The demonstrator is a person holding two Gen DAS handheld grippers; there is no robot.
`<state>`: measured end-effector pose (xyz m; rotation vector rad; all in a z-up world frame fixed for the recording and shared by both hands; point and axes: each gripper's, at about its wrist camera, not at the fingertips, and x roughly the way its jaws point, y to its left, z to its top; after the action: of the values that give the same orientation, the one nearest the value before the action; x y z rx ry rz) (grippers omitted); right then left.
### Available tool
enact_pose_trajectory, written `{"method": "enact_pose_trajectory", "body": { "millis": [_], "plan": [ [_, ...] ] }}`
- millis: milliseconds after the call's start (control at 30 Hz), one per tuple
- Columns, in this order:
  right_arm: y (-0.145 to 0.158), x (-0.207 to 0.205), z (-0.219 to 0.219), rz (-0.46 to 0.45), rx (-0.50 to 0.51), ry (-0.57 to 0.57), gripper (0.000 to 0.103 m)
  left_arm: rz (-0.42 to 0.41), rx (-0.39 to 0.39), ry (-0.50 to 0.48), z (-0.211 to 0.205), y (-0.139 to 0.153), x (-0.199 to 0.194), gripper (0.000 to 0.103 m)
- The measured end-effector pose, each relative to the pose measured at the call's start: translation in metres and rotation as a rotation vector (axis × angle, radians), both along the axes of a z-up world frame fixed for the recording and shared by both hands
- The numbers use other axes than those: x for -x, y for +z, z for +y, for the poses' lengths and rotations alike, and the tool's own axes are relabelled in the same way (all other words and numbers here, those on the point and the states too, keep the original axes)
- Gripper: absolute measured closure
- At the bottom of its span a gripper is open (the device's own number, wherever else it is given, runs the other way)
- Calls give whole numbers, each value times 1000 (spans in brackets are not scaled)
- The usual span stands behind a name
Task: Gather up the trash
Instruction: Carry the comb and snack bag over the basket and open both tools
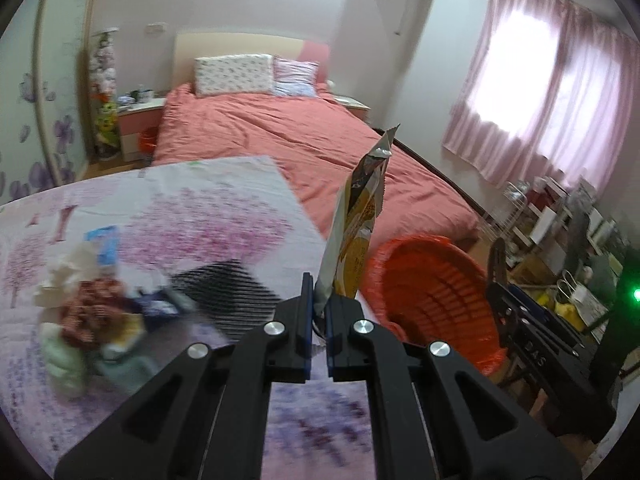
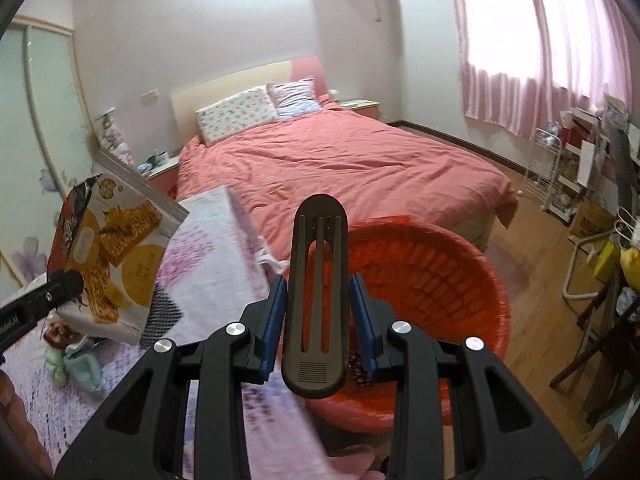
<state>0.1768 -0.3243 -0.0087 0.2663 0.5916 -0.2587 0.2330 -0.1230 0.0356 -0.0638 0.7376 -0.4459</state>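
The left gripper [image 1: 319, 312] has its jaws clamped on the bottom edge of a snack wrapper [image 1: 356, 236], which stands upright above the right edge of a table covered with a pink floral cloth [image 1: 200, 216]. Seen from the right wrist, the same wrapper shows its printed face (yellow circles and a cracker picture) at the left of the scene. The right gripper [image 2: 319, 320] holds a dark slotted plastic piece [image 2: 318, 300] between its blue pads [image 2: 276, 312]; whether the jaws actually press on it or stand just beside it cannot be told. Just to the right of the table sits a red-orange plastic basket [image 1: 432, 292], and the slotted piece hangs over its near left rim. More trash lies in a blurred heap [image 1: 92, 312] on the near left of the table. A bed with a coral cover [image 2: 340, 160] fills the far side of the room.
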Motion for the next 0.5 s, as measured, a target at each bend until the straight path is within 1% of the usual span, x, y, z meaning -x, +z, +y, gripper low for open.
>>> {"method": "enact_pose_trajectory", "body": {
  "millis": [167,300,500],
  "plan": [
    [-8,2,-33,-2,-37,-49,70,21,2,-79,-47,-11,-4,97],
    [-13,-1,-49,-7,-51,-69,70,36,-6,-135,-82,-22,-10,97],
    [-23,-8,-71,-4,-88,-89,70,71,-19,-182,-119,-40,-22,97]
  ]
}}
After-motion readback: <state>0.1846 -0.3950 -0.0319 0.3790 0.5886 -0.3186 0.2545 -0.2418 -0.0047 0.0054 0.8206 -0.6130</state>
